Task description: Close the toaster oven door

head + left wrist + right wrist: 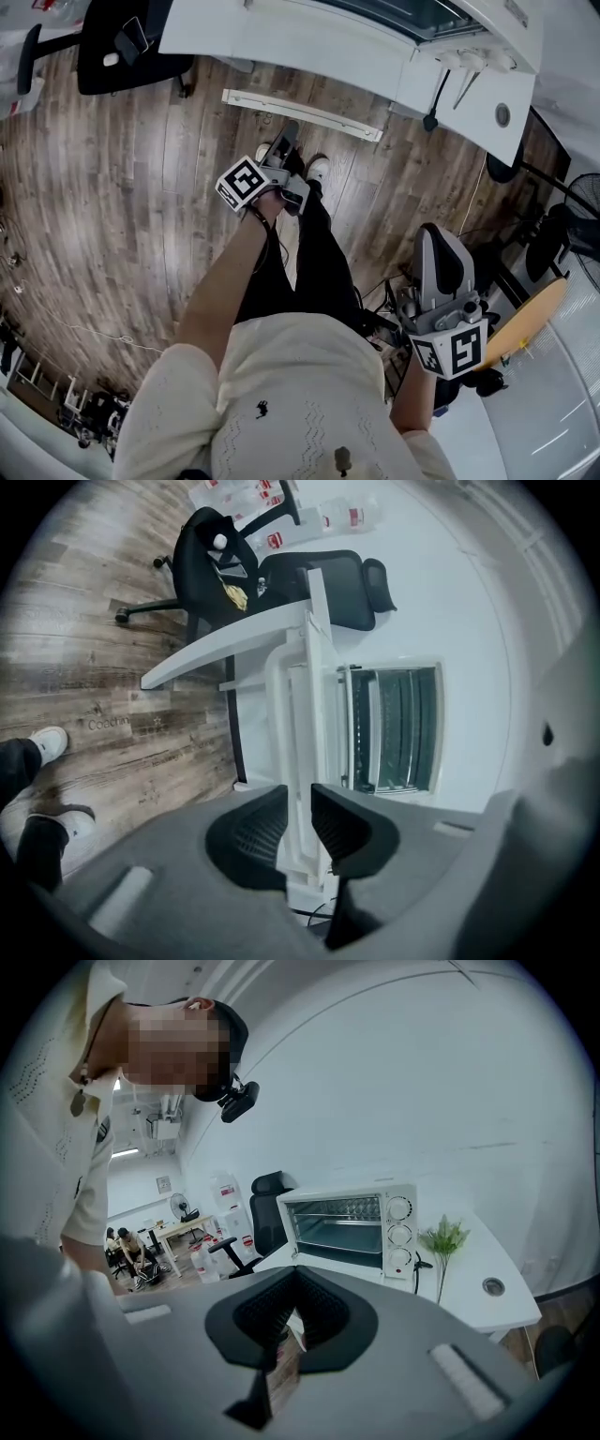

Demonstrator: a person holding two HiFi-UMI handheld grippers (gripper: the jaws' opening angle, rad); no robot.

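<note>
White toaster oven (pixel 349 1227) stands on the surface (pixel 473 1277). Left gripper (pixel 299 801) released, empty; right gripper (pixel 295 1274) clenched on nothing

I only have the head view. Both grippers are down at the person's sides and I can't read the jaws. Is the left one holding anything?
Observer: No. The left gripper view shows the left gripper with its jaws apart and nothing between them.
Operator: And the right one?
Observer: The right gripper has its jaws together and empty.
Operator: Can you see into the oven?
Observer: The right gripper view shows a wire rack high inside the toaster oven. Whether it is closed I can't tell.
</note>
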